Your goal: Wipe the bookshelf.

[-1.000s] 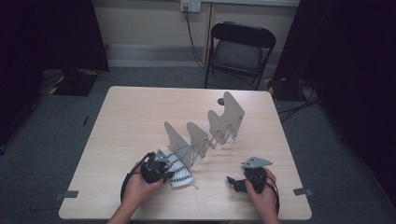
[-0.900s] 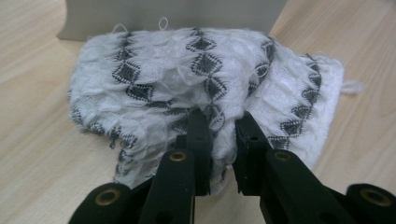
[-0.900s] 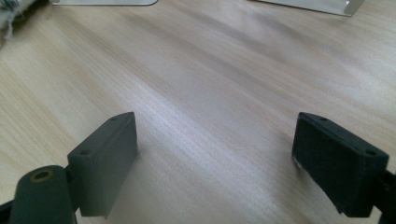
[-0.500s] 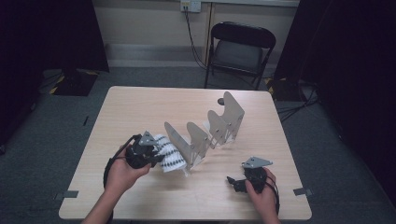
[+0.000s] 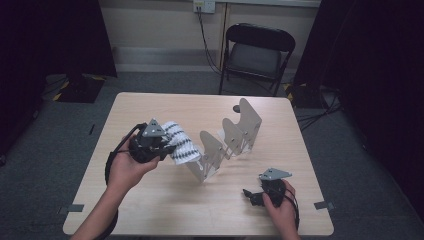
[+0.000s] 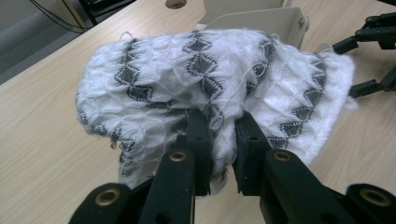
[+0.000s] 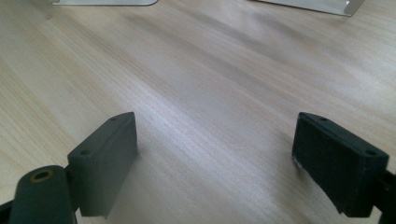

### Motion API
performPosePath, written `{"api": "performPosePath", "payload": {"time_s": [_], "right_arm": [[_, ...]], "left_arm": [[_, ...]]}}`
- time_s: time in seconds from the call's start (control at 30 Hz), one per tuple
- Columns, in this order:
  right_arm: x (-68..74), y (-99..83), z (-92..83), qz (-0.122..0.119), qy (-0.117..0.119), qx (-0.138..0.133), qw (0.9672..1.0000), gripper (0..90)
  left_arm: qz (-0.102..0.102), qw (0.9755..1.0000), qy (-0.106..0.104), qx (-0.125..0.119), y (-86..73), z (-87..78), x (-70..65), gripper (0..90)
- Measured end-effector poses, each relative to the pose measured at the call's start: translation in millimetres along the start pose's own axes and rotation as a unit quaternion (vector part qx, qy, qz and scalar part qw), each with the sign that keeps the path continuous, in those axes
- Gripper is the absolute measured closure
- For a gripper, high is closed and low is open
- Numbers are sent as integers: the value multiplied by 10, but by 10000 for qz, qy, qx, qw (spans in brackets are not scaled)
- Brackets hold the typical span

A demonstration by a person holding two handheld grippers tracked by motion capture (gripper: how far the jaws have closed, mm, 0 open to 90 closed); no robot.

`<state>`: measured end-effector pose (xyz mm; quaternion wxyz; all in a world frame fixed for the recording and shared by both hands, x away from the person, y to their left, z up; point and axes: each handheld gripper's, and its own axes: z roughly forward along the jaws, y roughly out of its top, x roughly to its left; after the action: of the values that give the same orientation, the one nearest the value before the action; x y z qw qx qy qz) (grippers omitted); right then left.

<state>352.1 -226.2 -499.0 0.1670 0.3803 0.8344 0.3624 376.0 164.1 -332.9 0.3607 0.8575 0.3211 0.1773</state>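
So I'm watching the feed right now and the left tool (image 5: 165, 146) is pinching a bunch of the white knit thing with grey diamonds (image 5: 179, 142), looks like a sock or a little hat, hard to say which. In the left gripper view the two black pads are squeezed in on a fold of the knit (image 6: 205, 88), so the jaws are narrow and holding fabric, not closed on air.

What's changed: a second ago that tool was sitting low near the front of the bench with the knit lying on the wood beside the near end of the zigzag metal rack (image 5: 227, 142). Now the hand is carrying it up and toward the left, and the knit is hanging off the bench (image 5: 150, 210) in the air, just left of the nearest rack plate. Half a second ago it was already partway up, so this is one smooth lift. To me that means the pickup is done and I'm now in the carry part, probably heading to drape or slot the knit onto the rack, but that's my guess.

The right tool (image 5: 250, 196) isn't doing anything, it's resting at the front right of the bench in the same spot as in the earlier frames. In the right gripper view its jaws are standing wide with nothing but bare wood (image 7: 205, 93) between them.
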Motion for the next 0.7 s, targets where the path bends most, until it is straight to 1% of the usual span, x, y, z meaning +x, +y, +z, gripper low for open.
{"api": "performPosePath", "payload": {"time_s": [0.03, 0.07, 0.1, 0.17, 0.23, 0.27, 0.4, 0.5, 0.53, 0.6, 0.7], "right_arm": [[0, 0, 0, 0, 0, 0, 10000, 134], [0, 0, 0, 1, 0, 0, 10000, 134], [0, 0, 0, 1, 0, -1, 10000, 134], [0, 0, 0, 0, 0, 0, 10000, 134], [0, 0, 0, 1, 2, 0, 10000, 134], [0, 0, 0, 1, 2, 0, 10000, 134], [0, 0, 0, 0, 0, 1, 10000, 134], [0, 0, 0, 0, 0, 0, 10000, 134], [0, 0, 0, 1, 0, 0, 10000, 134], [0, 0, 1, 1, -5, -6, 10000, 134], [0, 0, 0, 1, 0, 0, 10000, 134]], "left_arm": [[-25, 10000, -18, -35, -11, 22, 2, 793], [-32, 10000, -34, -7, -23, 37, 11, 792], [-94, 10000, -27, -14, -40, 61, 9, 792], [-49, 10000, -31, 28, -61, 82, 22, 791], [-79, 9999, -39, 69, -88, 108, 25, 791], [-132, 9999, -45, 73, -106, 126, 23, 792], [-182, 9996, -67, 208, -215, 219, 56, 791], [-268, 9993, -82, 255, -286, 283, 72, 792], [-357, 9990, -97, 254, -315, 318, 69, 791], [-295, 9988, -87, 374, -354, 357, 89, 792], [-375, 9982, -133, 458, -418, 429, 93, 792]]}}
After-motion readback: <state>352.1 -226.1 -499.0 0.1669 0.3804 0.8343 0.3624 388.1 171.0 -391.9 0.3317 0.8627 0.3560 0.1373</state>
